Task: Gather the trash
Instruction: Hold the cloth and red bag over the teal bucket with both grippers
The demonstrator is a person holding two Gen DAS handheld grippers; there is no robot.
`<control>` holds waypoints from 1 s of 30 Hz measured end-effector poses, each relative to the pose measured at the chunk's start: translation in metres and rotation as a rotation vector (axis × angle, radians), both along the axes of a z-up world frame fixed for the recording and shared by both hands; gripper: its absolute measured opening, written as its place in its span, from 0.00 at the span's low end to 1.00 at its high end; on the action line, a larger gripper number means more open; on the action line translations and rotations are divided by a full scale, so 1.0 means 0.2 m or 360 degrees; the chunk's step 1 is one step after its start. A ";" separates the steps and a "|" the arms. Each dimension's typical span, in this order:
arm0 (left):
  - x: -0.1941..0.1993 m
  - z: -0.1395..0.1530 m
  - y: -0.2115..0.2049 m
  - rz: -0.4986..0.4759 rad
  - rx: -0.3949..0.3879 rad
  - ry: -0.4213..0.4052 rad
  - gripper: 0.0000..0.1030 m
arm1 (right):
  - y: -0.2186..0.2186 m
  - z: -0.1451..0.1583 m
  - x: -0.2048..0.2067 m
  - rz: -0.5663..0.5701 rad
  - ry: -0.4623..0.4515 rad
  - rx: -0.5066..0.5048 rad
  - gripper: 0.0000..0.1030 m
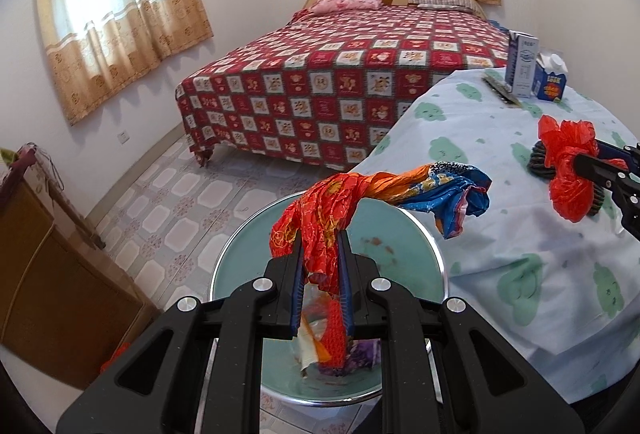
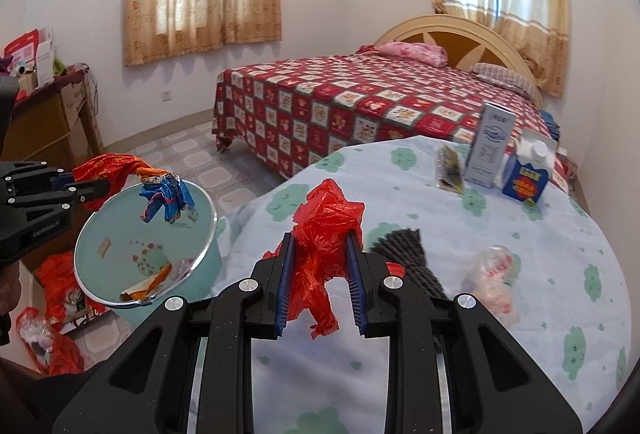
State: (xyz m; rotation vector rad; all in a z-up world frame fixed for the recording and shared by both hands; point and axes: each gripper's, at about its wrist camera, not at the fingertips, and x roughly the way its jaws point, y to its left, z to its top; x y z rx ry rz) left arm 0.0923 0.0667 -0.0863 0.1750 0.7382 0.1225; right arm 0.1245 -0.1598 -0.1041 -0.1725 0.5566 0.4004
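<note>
My left gripper [image 1: 322, 238] is shut on a twisted orange, red and blue wrapper [image 1: 384, 186] and holds it above the teal trash bin [image 1: 232, 270]; the wrapper's blue end hangs over the bin's rim in the right wrist view [image 2: 168, 198]. The bin [image 2: 100, 234] holds some scraps. My right gripper [image 2: 322, 238] is shut on a crumpled red plastic bag [image 2: 324, 230] just above the round table [image 2: 520, 314]. It also shows in the left wrist view [image 1: 568, 170]. A coil of dark rope [image 2: 412, 254] and a clear wrapper [image 2: 496, 278] lie on the table.
Two cartons [image 2: 490, 146] [image 2: 526, 178] and a dark packet [image 2: 450, 166] stand at the table's far side. A bed [image 2: 360, 102] is behind. A wooden cabinet [image 1: 48, 274] stands left of the bin. Red bags [image 2: 64, 294] lie on the floor.
</note>
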 end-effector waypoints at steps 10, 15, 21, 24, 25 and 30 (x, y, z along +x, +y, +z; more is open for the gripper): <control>-0.02 0.01 0.09 0.0058 -0.0009 -0.0004 0.15 | 0.10 -0.03 0.01 0.0068 0.0015 -0.0033 0.25; -0.03 0.01 0.11 0.0082 -0.0009 -0.0010 0.15 | 0.14 -0.03 0.01 0.0096 0.0013 -0.0045 0.25; -0.05 0.01 0.15 0.0113 -0.0013 -0.0014 0.15 | 0.18 -0.04 0.01 0.0135 0.0016 -0.0060 0.25; -0.06 0.00 0.18 0.0129 -0.0015 -0.0011 0.15 | 0.21 -0.04 0.01 0.0152 0.0020 -0.0067 0.25; -0.06 0.00 0.19 0.0137 -0.0017 -0.0010 0.15 | 0.22 -0.04 0.01 0.0158 0.0020 -0.0071 0.25; -0.07 -0.01 0.23 0.0170 -0.0024 -0.0004 0.15 | 0.27 -0.05 0.00 0.0191 0.0018 -0.0090 0.25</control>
